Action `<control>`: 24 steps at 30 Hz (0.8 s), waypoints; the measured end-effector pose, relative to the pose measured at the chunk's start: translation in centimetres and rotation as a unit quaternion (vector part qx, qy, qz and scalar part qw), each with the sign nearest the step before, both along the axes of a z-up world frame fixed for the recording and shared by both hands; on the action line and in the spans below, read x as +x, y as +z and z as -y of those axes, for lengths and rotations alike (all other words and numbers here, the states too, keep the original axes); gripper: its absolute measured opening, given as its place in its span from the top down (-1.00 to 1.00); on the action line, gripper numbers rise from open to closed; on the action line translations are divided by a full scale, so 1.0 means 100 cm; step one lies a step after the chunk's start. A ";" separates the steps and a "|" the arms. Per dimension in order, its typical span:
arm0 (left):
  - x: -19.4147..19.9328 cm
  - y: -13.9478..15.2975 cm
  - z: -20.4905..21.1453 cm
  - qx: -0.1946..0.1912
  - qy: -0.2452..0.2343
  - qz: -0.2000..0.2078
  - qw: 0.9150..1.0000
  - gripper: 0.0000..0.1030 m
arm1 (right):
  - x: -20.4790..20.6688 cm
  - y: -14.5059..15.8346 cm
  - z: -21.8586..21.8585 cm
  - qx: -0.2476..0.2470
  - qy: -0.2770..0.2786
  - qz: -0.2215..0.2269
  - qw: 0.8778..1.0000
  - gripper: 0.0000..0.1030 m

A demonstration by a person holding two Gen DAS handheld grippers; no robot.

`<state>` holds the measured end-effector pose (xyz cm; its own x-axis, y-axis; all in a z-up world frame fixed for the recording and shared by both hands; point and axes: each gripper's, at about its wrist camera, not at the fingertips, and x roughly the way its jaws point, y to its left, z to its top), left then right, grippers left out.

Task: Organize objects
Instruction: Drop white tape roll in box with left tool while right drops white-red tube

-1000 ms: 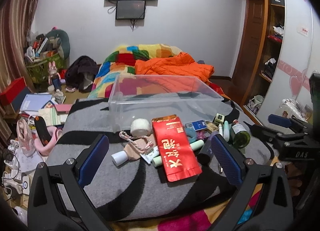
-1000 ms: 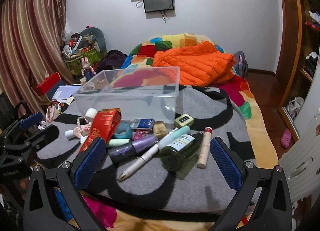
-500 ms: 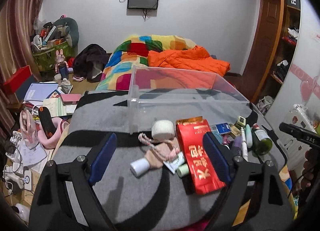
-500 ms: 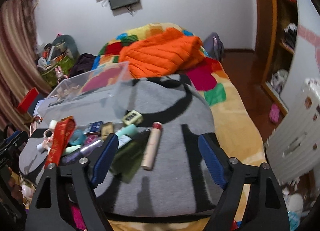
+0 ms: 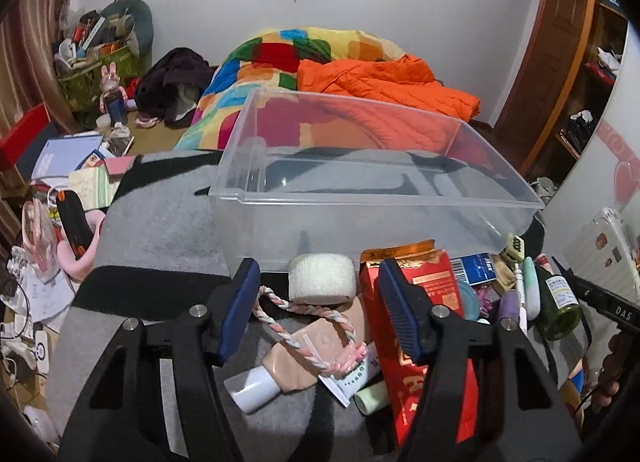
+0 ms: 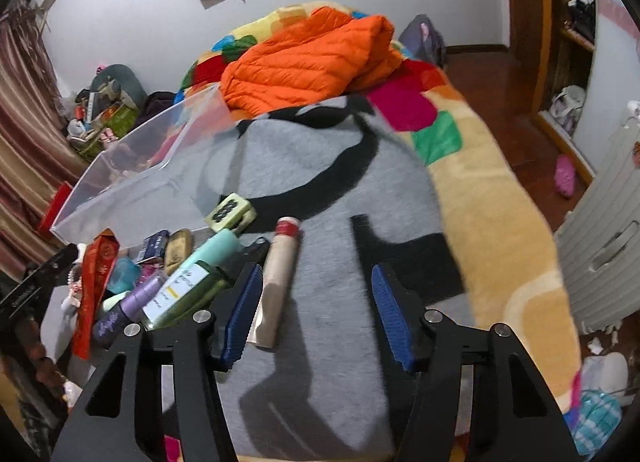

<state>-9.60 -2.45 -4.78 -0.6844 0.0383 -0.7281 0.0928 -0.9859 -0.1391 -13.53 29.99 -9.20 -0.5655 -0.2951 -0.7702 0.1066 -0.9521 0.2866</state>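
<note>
In front of the clear bin (image 5: 376, 198), the left gripper (image 5: 320, 310) is closing, still unclamped, around the braided rope (image 5: 304, 326), whose long axis is running diagonally between its jaws.

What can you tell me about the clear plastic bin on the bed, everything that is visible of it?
The clear plastic bin is a wide rectangular tub of see-through plastic with a flat rim and rounded corners. It stands upright and open, without a lid, and looks empty. It rests on the grey and black blanket. A white tape roll and a red packet lie close to its near wall; contact is unclear.
</note>
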 end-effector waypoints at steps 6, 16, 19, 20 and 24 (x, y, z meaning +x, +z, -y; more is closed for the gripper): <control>-0.004 -0.006 0.001 0.014 0.004 -0.002 1.000 -0.09 | -0.007 -0.007 0.017 0.025 0.004 -0.003 1.000 0.05; 0.001 -0.009 0.014 0.048 0.007 -0.004 0.999 0.31 | -0.001 -0.007 0.020 0.084 -0.001 -0.018 0.996 0.73; 0.001 -0.011 0.015 0.061 0.005 -0.004 0.998 0.33 | 0.001 -0.006 0.016 0.076 -0.006 -0.018 0.997 0.73; 0.001 -0.010 0.012 0.055 0.002 -0.005 0.998 0.35 | 0.002 -0.005 0.016 0.078 -0.007 -0.019 0.997 0.73; -0.002 -0.010 -0.001 0.015 -0.013 -0.003 1.000 0.35 | 0.007 0.004 0.014 0.070 -0.007 -0.028 0.997 0.73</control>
<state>-9.75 -2.39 -5.75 -0.6869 0.0777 -0.7226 0.0659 -0.9835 -0.1683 -12.86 28.55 -8.82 -0.6114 -0.1796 -0.7706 0.1058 -0.9837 0.1454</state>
